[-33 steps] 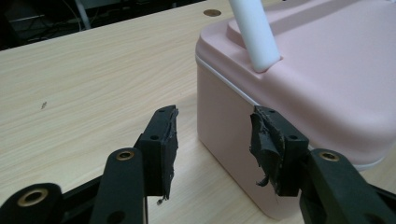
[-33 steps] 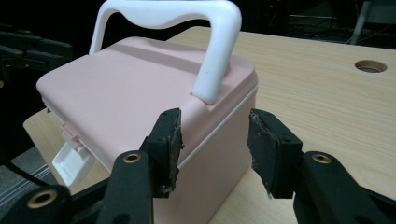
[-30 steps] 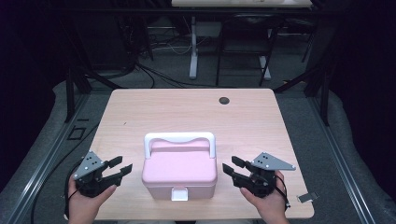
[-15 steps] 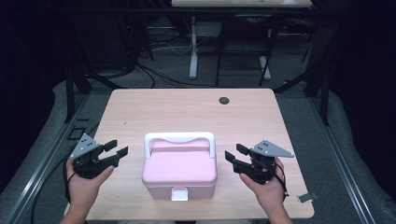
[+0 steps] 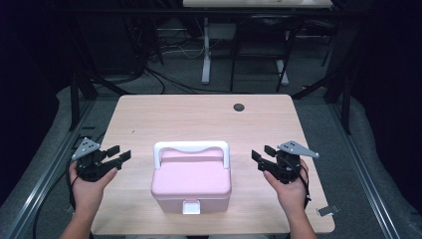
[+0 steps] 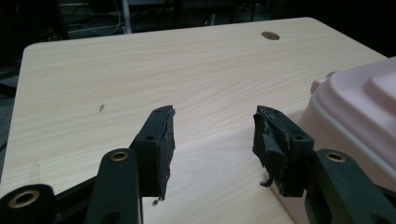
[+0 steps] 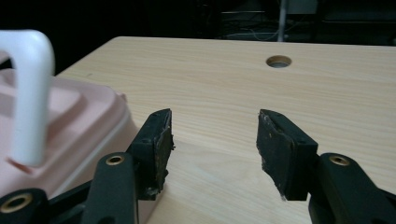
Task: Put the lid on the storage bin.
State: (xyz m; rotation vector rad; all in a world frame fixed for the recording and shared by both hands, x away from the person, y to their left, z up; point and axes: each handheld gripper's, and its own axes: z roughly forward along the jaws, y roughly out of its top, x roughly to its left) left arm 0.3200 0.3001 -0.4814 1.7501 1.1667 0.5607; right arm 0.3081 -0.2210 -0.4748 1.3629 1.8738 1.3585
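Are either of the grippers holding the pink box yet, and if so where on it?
No. Left gripper and right gripper are both open with nothing between their fingers, one each side of the pink box.

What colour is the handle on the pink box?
White; the handle shows best in the high view.

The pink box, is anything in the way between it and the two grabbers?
Nothing visible is. The pink box sits on the table with only bare wood between it and the left gripper on one side and the right gripper on the other. Both have open, empty jaws.
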